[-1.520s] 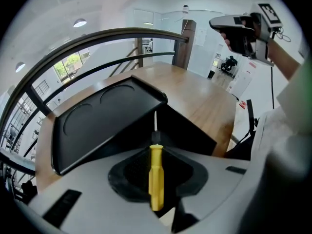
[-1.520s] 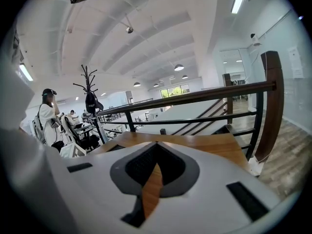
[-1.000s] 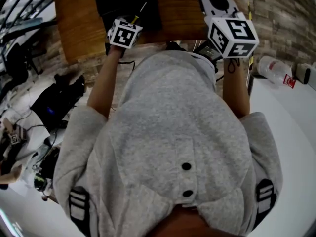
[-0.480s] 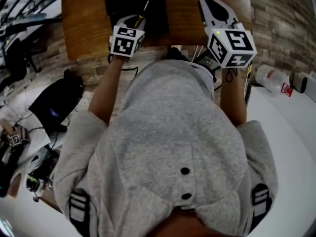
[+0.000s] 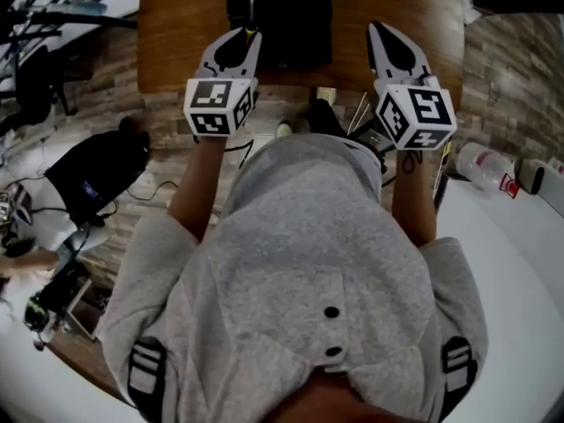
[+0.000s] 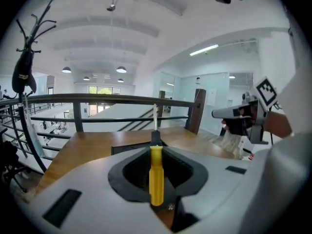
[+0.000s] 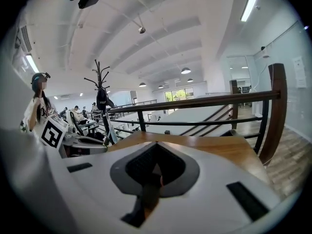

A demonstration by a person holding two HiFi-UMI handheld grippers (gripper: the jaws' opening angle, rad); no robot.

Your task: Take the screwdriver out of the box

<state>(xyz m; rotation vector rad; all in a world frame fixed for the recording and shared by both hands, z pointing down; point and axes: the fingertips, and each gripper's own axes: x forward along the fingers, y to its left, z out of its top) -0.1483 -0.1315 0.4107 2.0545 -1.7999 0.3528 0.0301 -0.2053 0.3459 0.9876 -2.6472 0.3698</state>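
Note:
A screwdriver with a yellow handle (image 6: pixel 156 177) and thin metal shaft (image 6: pixel 155 116) stands upright between the jaws of my left gripper (image 6: pixel 156 147), which is shut on the handle. In the head view the left gripper (image 5: pixel 249 35) hangs at the near edge of the black box (image 5: pixel 286 16), with the screwdriver (image 5: pixel 251 20) pointing away over it. The box's rim (image 6: pixel 127 149) shows just below the jaws. My right gripper (image 5: pixel 379 32) hovers to the right of the box over the wooden table (image 5: pixel 181 33); its jaws (image 7: pixel 155 145) meet with nothing between them.
A dark wooden railing (image 7: pixel 204 101) runs behind the table. A black bag (image 5: pixel 97 174) lies on the floor at left. A plastic bottle (image 5: pixel 480 164) rests on the white surface at right. A coat rack (image 7: pixel 101 99) and seated people stand far off.
My left gripper has risen out of the box with the screwdriver in it and tilted more level. The right gripper has slid a little sideways, staying at about the same height.

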